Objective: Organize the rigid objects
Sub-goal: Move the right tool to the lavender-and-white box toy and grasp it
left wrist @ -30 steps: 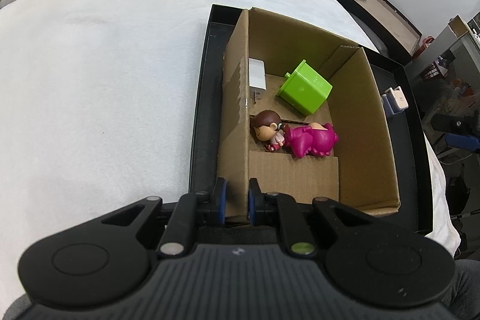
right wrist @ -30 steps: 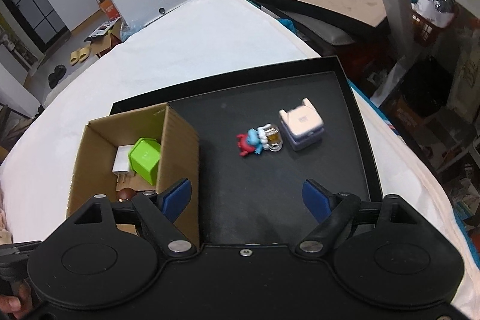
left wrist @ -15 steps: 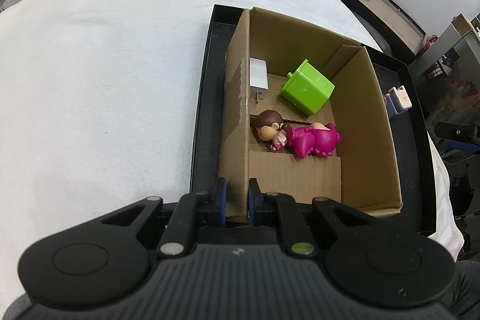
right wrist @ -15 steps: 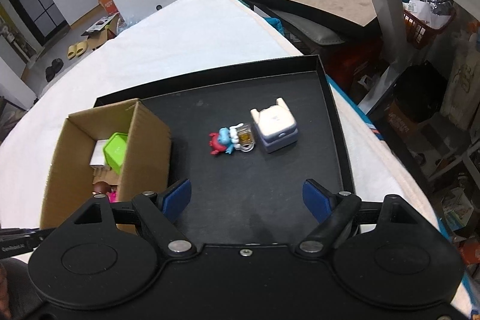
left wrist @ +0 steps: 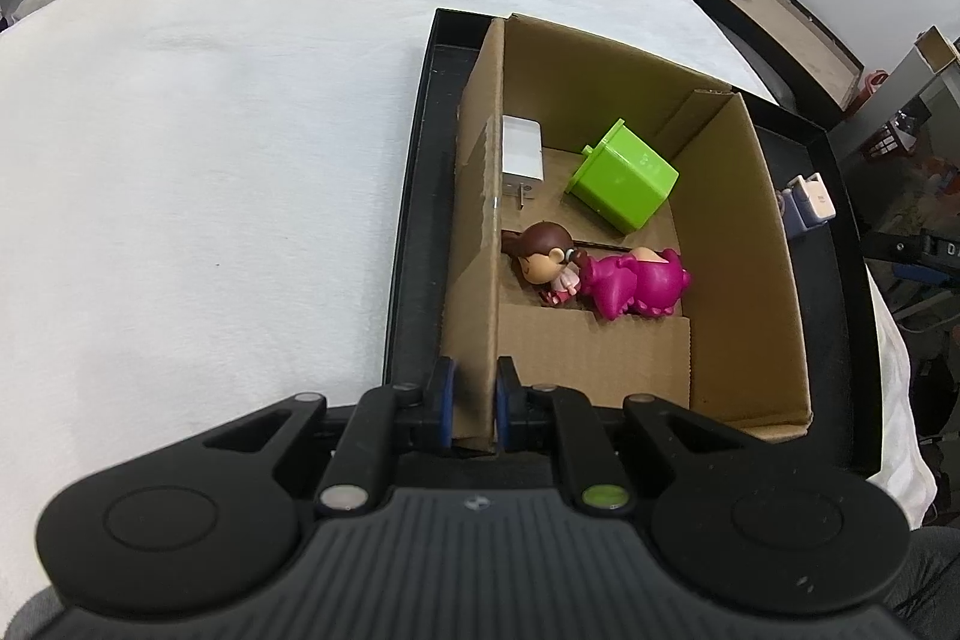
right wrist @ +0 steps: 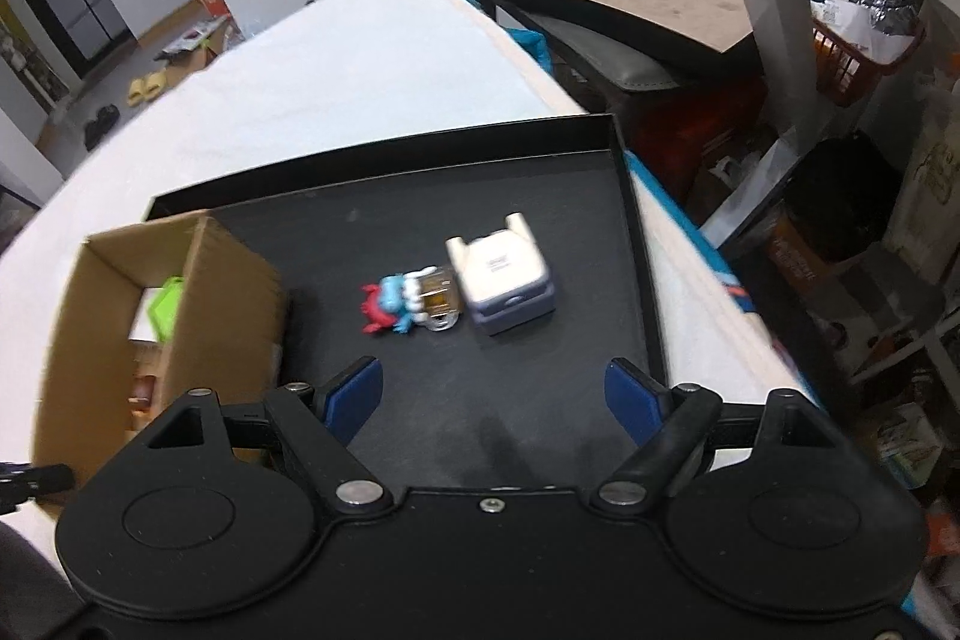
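Left gripper (left wrist: 474, 403) is clamped on the cardboard box (left wrist: 480, 232) wall; only the right view shows right gripper (right wrist: 495, 394) spread wide below the blue figure (right wrist: 393, 304).

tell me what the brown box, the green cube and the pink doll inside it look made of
Brown box: corrugated cardboard, matte, to judge by its raw cut edges and folded flaps; the left tongs pinch its wall. Green cube: probably hard moulded plastic, smooth with a slight sheen and crisp edges. Pink doll: likely glossy plastic or vinyl, with highlights on the dress.
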A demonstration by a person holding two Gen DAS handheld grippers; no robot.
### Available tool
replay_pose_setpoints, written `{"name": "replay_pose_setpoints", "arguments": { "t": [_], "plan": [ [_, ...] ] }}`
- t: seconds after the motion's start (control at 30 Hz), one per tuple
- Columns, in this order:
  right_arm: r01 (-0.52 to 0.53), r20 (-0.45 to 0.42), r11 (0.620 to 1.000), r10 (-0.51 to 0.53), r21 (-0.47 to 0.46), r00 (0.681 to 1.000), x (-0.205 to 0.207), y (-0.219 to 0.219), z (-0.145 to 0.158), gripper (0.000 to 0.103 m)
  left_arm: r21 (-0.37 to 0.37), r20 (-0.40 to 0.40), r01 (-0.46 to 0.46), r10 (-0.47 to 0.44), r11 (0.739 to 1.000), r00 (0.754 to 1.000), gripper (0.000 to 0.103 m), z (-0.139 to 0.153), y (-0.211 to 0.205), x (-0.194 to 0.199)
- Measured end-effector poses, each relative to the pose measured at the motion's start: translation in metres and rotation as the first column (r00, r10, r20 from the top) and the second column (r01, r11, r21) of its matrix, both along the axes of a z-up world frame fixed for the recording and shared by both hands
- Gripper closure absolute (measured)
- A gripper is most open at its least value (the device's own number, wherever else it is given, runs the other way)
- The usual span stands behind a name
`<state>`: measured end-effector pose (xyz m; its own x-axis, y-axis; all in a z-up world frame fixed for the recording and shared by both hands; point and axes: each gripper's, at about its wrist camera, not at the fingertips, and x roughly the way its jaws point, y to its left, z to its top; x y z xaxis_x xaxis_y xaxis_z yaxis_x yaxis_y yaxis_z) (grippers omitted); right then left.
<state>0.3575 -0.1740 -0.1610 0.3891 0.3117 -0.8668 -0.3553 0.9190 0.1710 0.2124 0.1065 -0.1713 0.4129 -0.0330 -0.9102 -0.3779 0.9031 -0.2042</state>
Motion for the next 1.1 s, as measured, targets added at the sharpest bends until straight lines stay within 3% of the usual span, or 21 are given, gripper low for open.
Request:
{"name": "replay_pose_setpoints", "arguments": {
  "t": [0.9, 1.03, 1.1],
  "plan": [
    [-0.132, -0.049, 0.98, 0.126, -0.148, 0.991, 0.062, 0.036, -0.03, 0.025, 0.027, -0.02, -0.009, 0.009, 1.0, 1.0, 0.091, -0.002, -0.004, 0.005],
    [-0.122, -0.092, 0.981, 0.109, -0.149, 0.99, 0.069, 0.037, -0.039, 0.036, 0.028, -0.023, -0.008, 0.009, 1.0, 1.0, 0.091, -0.002, -0.004, 0.006],
    [-0.121, -0.126, 0.982, 0.103, -0.145, 0.987, 0.072, 0.037, -0.046, 0.058, 0.027, -0.021, -0.007, 0.008, 1.0, 1.0, 0.091, -0.002, -0.004, 0.006]
  ]
}}
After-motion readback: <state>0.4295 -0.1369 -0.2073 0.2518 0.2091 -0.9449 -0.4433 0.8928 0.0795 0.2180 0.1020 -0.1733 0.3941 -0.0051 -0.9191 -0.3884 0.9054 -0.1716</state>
